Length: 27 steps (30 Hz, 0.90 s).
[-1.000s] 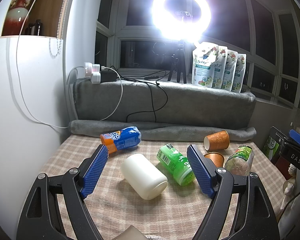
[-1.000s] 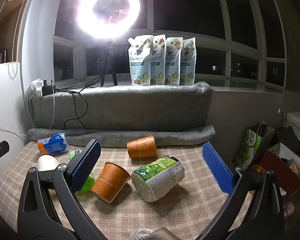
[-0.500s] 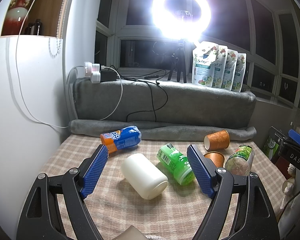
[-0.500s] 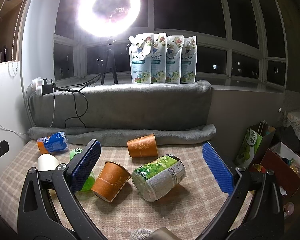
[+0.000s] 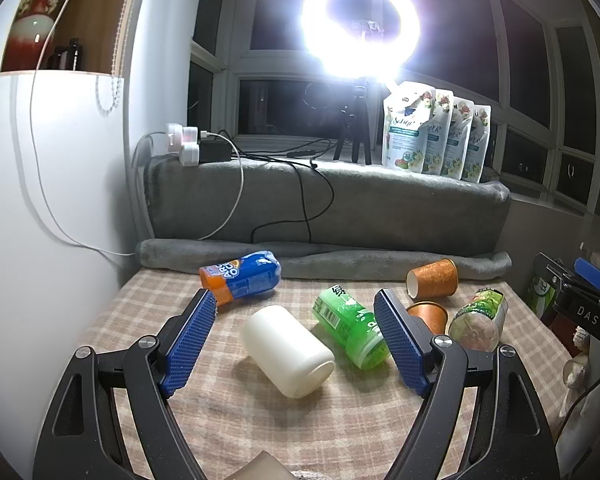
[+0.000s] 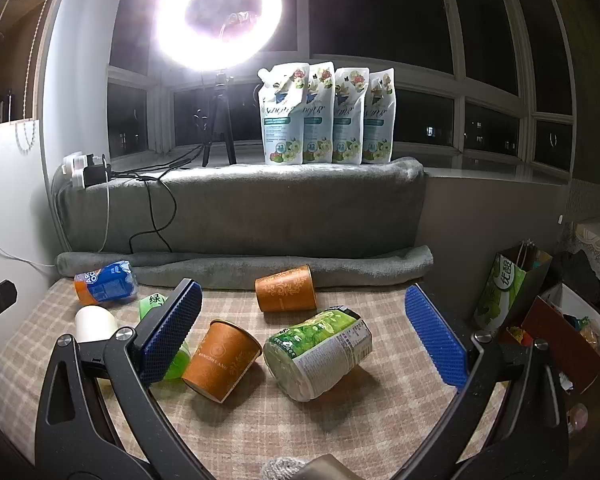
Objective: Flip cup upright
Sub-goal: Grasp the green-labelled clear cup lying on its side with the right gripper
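Several cups lie on their sides on the checked tablecloth [image 5: 260,420]. A white cup [image 5: 287,350] lies between the fingers of my open left gripper [image 5: 296,338], slightly beyond them. A green cup [image 5: 350,326], a blue and orange cup [image 5: 240,276], two orange paper cups [image 5: 432,278] [image 5: 428,314] and a clear green-labelled cup [image 5: 478,314] lie around it. My right gripper [image 6: 306,326] is open, with the near orange cup [image 6: 222,354] and the green-labelled cup [image 6: 320,350] between its fingers; the far orange cup [image 6: 286,288] lies behind.
A rolled grey blanket [image 6: 240,266] and a blanket-covered ledge [image 6: 240,208] bound the table at the back, with cables, a ring light [image 6: 220,12] and refill pouches [image 6: 326,114] above. A white wall [image 5: 40,220] stands left. Bags and boxes [image 6: 540,304] stand off the right edge.
The right wrist view has shifted slightly, with the scene sitting a little higher. The left gripper and the cups have not moved.
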Tool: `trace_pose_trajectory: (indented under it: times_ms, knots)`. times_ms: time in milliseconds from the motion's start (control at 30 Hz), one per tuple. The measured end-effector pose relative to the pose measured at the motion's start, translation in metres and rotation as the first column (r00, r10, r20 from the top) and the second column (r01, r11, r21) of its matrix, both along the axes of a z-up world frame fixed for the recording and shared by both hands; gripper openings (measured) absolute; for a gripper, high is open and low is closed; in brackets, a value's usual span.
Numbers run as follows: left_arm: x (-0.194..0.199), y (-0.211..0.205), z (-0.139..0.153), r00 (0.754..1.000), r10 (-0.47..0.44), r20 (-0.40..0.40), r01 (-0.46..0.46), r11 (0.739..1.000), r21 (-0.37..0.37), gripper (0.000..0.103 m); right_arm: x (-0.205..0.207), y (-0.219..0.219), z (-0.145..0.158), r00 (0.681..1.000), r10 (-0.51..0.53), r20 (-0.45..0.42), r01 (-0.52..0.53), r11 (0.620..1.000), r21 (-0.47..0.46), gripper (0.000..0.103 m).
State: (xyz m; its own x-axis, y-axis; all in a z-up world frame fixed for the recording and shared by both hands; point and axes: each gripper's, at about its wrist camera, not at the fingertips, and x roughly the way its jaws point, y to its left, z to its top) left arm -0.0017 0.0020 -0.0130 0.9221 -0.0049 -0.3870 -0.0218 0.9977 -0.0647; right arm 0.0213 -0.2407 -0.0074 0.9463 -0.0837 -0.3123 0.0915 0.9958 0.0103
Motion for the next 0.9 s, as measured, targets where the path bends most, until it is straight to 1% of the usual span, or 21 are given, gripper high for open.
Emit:
trace_pose_trajectory:
  times_ms: [267,367,467,533,667,733,800,867,900]
  knots:
    - [0.0,-0.002,-0.007,1.0,0.001,-0.003,-0.001,1.0,-0.001,0.081,-0.002,-0.001,-0.004,1.0,-0.001,-0.017,0.002,1.0,0.011,0.103]
    - [-0.002,-0.004,-0.006,1.0,0.004,-0.011,-0.004,1.0,-0.006,0.081,-0.001,-0.003,-0.012,0.999,0.009,-0.04,-0.008,1.0,0.028,0.103]
    - [-0.002,-0.003,-0.008,1.0,0.003,-0.025,-0.003,1.0,-0.01,0.081,0.009,-0.016,-0.015,0.995,0.016,-0.1,-0.007,0.995,0.095,0.103]
    - [-0.001,-0.003,-0.009,0.999,0.001,-0.036,-0.001,1.0,-0.015,0.081,0.014,-0.027,-0.02,0.989,0.025,-0.146,-0.002,0.988,0.155,0.103]
    - [0.002,0.001,-0.012,0.997,-0.015,-0.071,0.011,0.999,-0.043,0.081,0.023,-0.041,-0.03,0.974,0.042,-0.222,0.009,0.975,0.22,0.103]
    - [0.003,0.002,-0.014,0.996,-0.022,-0.087,0.018,0.998,-0.052,0.081,0.034,-0.049,-0.036,0.962,0.056,-0.269,0.019,0.964,0.267,0.103]
    - [0.004,0.002,-0.016,0.994,-0.032,-0.104,0.025,0.998,-0.062,0.081,0.042,-0.057,-0.042,0.948,0.078,-0.307,0.028,0.945,0.327,0.103]
    - [0.004,0.002,-0.019,0.991,-0.044,-0.126,0.034,0.997,-0.075,0.081,0.052,-0.065,-0.049,0.932,0.105,-0.346,0.044,0.918,0.395,0.103]
    - [0.005,0.002,-0.021,0.989,-0.048,-0.136,0.038,0.996,-0.08,0.081,0.058,-0.072,-0.054,0.923,0.122,-0.365,0.056,0.896,0.441,0.103]
